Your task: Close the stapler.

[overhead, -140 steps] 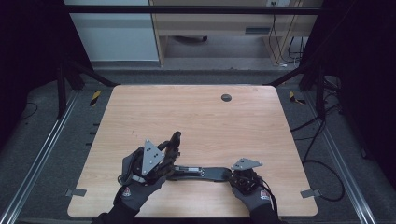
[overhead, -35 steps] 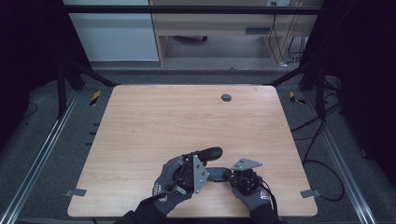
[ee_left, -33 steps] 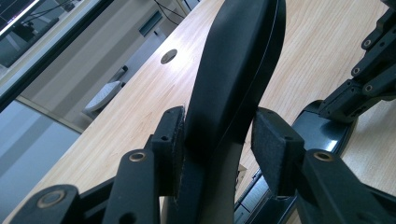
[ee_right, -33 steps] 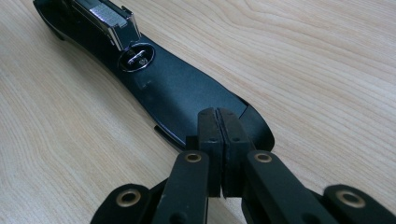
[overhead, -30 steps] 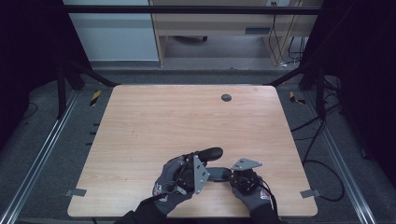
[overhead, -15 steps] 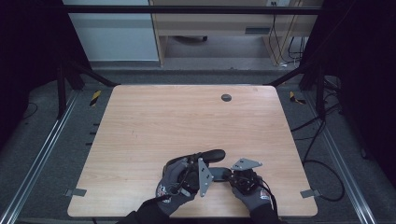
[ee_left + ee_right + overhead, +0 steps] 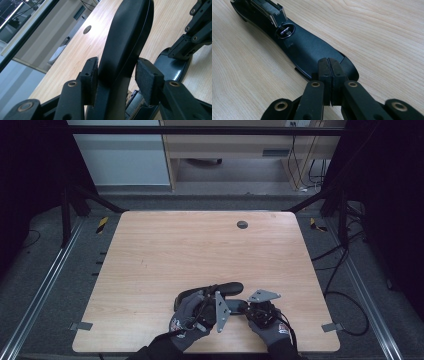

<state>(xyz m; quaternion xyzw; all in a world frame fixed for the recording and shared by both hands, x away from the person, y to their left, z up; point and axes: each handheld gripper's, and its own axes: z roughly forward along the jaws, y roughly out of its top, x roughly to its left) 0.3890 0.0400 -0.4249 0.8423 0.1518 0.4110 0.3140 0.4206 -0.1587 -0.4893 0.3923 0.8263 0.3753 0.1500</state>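
Two hand-held grippers share one black stapler point(image 7: 235, 306) lying crosswise: the left hand-held gripper point(image 7: 116, 77) pinches its raised arm point(image 7: 127, 37), the right hand-held gripper point(image 7: 329, 75), pressed together, pins its base point(image 7: 312, 50).

The long black stapler base point(image 7: 239, 306) lies flat on the light wooden table point(image 7: 200, 250), close to its near edge and a little right of the middle. The black curved stapler arm point(image 7: 220, 289) stands raised over the base's left part, hinged up from it and reaching away toward the table's far side. The left gripper point(image 7: 212, 304) sits at the left of the base, with the raised arm between its two jaws. The right gripper point(image 7: 252, 306) sits at the right, pressed down on the base's right end. The small round dark grommet point(image 7: 242, 224) lies well apart, near the far edge.
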